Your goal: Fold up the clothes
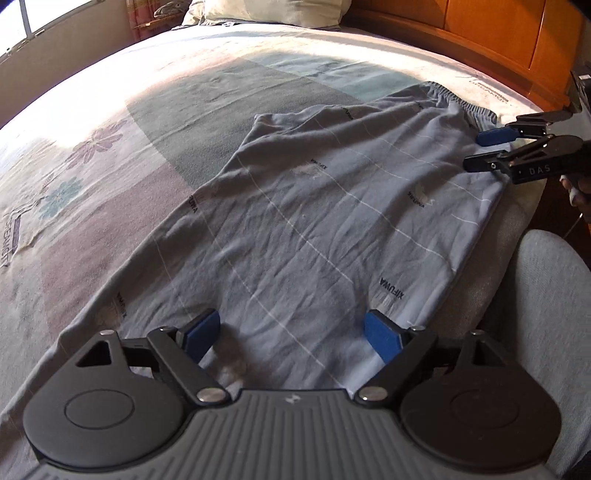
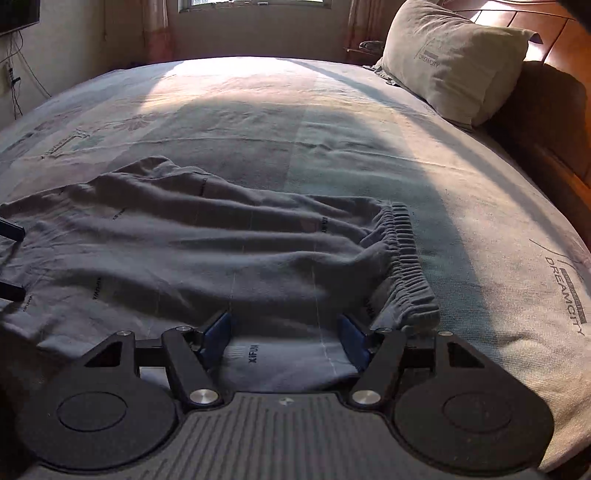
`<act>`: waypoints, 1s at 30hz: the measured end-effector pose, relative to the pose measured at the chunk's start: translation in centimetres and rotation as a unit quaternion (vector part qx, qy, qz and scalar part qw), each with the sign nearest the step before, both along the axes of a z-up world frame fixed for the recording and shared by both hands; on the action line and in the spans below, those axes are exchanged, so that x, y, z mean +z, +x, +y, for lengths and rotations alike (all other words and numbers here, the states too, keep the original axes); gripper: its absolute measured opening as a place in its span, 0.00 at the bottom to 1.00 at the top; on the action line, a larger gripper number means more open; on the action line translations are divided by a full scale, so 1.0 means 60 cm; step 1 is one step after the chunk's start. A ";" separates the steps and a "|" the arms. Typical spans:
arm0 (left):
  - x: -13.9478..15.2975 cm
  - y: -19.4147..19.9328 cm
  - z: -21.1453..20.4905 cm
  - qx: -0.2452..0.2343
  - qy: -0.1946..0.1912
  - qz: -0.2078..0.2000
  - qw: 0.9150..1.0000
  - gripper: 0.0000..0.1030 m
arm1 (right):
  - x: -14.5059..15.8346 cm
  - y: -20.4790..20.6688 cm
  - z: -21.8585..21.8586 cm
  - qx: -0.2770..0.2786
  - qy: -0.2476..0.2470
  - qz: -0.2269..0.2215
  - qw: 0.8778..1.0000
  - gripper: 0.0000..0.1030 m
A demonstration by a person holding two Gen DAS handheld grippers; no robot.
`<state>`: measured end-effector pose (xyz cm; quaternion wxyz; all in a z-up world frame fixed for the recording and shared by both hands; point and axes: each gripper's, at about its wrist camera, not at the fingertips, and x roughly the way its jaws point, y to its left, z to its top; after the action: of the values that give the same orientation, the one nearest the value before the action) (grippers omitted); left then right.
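Observation:
Grey-blue shorts (image 1: 325, 206) with thin white lines and dark logos lie spread on the bed, elastic waistband (image 1: 458, 99) at the far right. My left gripper (image 1: 291, 336) is open, low over the leg-hem end of the shorts, blue pads apart with cloth between them. My right gripper (image 1: 480, 149) shows at the right edge of the left wrist view, open near the waistband end. In the right wrist view the right gripper (image 2: 286, 338) is open over the near edge of the shorts (image 2: 184, 251), next to the gathered waistband (image 2: 406, 266).
The bed (image 1: 147, 122) has a pale patterned sheet with sunlit patches. A pillow (image 2: 454, 55) leans on the wooden headboard (image 1: 491, 40). A window (image 2: 255, 3) is beyond the bed. A grey cushioned edge (image 1: 546, 295) is at the near right.

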<state>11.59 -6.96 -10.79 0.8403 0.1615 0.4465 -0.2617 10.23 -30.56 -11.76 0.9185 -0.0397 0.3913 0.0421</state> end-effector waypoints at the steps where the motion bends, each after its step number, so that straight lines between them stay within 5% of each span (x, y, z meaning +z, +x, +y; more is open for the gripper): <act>1: 0.003 -0.009 0.009 -0.003 0.007 0.000 1.000 0.85 | 0.002 -0.010 -0.006 -0.004 0.001 0.001 1.000 0.72; 5: 0.026 -0.024 0.033 -0.005 0.019 -0.017 1.000 0.85 | 0.032 -0.026 0.007 -0.024 -0.008 0.004 1.000 0.72; 9: 0.048 0.000 0.026 0.025 -0.011 -0.043 0.999 0.85 | 0.064 -0.013 0.086 0.019 0.031 -0.031 0.999 0.81; 14: 0.003 0.015 0.032 0.077 -0.015 -0.010 0.997 0.85 | 0.022 0.005 0.165 0.017 0.049 -0.008 0.999 0.81; 18: -0.010 -0.034 0.075 0.067 -0.035 -0.024 0.997 0.91 | -0.009 -0.019 0.184 0.002 0.046 0.005 0.999 1.00; 20: -0.006 -0.042 0.090 0.066 -0.037 -0.021 0.997 0.91 | -0.008 -0.033 0.178 0.007 0.045 0.015 0.999 1.00; 26: 0.039 0.006 0.087 0.081 -0.069 -0.040 0.993 0.91 | 0.016 -0.022 0.186 0.011 0.072 0.001 0.997 1.00; 30: 0.028 0.068 0.070 0.084 -0.101 -0.025 0.991 0.91 | -0.004 0.002 0.198 0.014 0.086 0.009 0.996 1.00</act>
<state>15.67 -2.74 -9.12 0.8819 0.0445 0.4091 -0.2299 10.35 -18.70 -12.01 0.9143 0.0344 0.3937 0.0883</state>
